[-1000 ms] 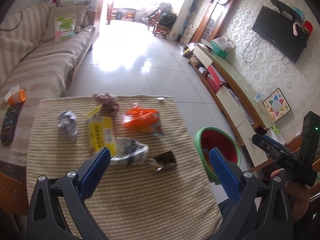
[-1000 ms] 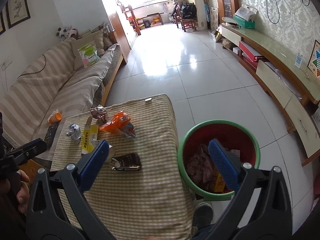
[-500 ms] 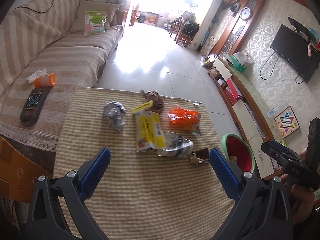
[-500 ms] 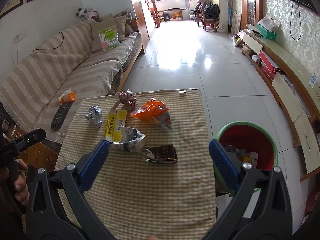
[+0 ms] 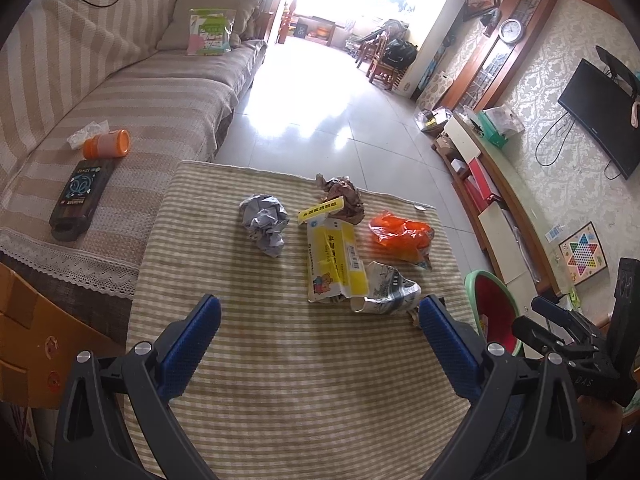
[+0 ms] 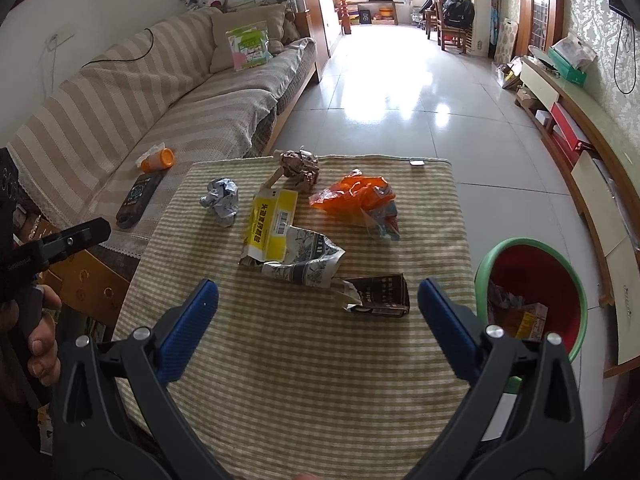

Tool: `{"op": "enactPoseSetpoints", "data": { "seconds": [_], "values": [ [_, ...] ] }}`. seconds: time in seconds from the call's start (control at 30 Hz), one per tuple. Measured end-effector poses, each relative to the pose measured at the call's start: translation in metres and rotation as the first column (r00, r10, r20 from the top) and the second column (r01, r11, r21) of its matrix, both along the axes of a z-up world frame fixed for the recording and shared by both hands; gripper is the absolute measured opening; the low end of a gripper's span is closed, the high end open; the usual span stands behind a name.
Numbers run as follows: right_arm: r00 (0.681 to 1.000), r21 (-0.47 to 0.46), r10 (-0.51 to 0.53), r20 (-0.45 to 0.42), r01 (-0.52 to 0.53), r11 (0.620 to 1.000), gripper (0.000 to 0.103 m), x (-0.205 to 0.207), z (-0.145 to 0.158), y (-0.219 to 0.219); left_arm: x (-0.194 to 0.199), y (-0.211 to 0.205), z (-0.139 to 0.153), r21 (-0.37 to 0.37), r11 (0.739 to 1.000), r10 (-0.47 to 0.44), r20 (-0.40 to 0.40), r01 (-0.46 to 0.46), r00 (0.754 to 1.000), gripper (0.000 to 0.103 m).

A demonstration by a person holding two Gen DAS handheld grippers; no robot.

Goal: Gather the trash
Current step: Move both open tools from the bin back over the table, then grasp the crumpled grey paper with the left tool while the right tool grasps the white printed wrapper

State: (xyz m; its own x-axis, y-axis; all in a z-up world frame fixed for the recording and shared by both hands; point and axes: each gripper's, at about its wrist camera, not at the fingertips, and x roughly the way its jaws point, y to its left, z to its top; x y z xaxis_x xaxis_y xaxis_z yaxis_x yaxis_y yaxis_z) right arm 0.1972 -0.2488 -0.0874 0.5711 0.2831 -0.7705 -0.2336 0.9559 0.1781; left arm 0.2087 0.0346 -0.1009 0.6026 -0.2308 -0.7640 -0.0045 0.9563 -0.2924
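Trash lies scattered on the desk (image 6: 304, 380) with its striped beige cloth: a crumpled grey paper ball (image 6: 221, 200), a flattened yellow carton (image 6: 272, 224), a brown paper wad (image 6: 300, 164), an orange plastic bag (image 6: 352, 196), crumpled printed newspaper (image 6: 308, 264) and a dark brown flattened box (image 6: 380, 296). A green-rimmed red bin (image 6: 536, 280) stands beside the desk. Left gripper (image 5: 316, 344) and right gripper (image 6: 316, 320) both hover above, jaws apart and empty.

Striped sofa (image 5: 120, 80), glossy tiled floor (image 5: 320, 112) (sunlit doorway glare).

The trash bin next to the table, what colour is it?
The bin is red inside with a green rim, clearest in the right wrist view.
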Motion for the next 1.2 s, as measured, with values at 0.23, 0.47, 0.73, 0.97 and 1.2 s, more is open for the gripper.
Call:
{"op": "enactPoseSetpoints", "data": {
  "seconds": [0.23, 0.47, 0.73, 0.97, 1.2],
  "values": [
    [0.999, -0.001, 0.038, -0.038, -0.038, 0.999, 0.098, 0.016, -0.017, 0.013, 0.017, -0.002, -0.014, 0.016, 1.0, -0.002, -0.033, 0.002, 0.999, 0.095],
    [0.993, 0.01, 0.082, -0.081, -0.081, 0.997, 0.098, 0.037, -0.04, 0.036, 0.042, -0.001, -0.03, 0.032, 0.999, -0.002, -0.068, 0.004, 0.998, 0.095],
    [0.984, 0.001, 0.106, -0.143, -0.107, 0.994, 0.098, 0.063, -0.076, 0.061, 0.076, 0.005, -0.063, 0.051, 0.999, 0.0, -0.128, 0.006, 0.992, 0.095],
    [0.976, -0.001, 0.105, -0.192, -0.107, 0.994, 0.098, 0.079, -0.105, 0.068, 0.107, 0.004, -0.085, 0.056, 0.998, -0.009, -0.157, 0.018, 0.988, 0.095],
    [0.979, -0.054, 0.094, -0.178, -0.105, 0.993, 0.098, 0.089, -0.115, 0.073, 0.136, -0.003, -0.108, 0.066, 0.997, -0.017, -0.188, 0.03, 0.982, 0.095]
  ]
}}
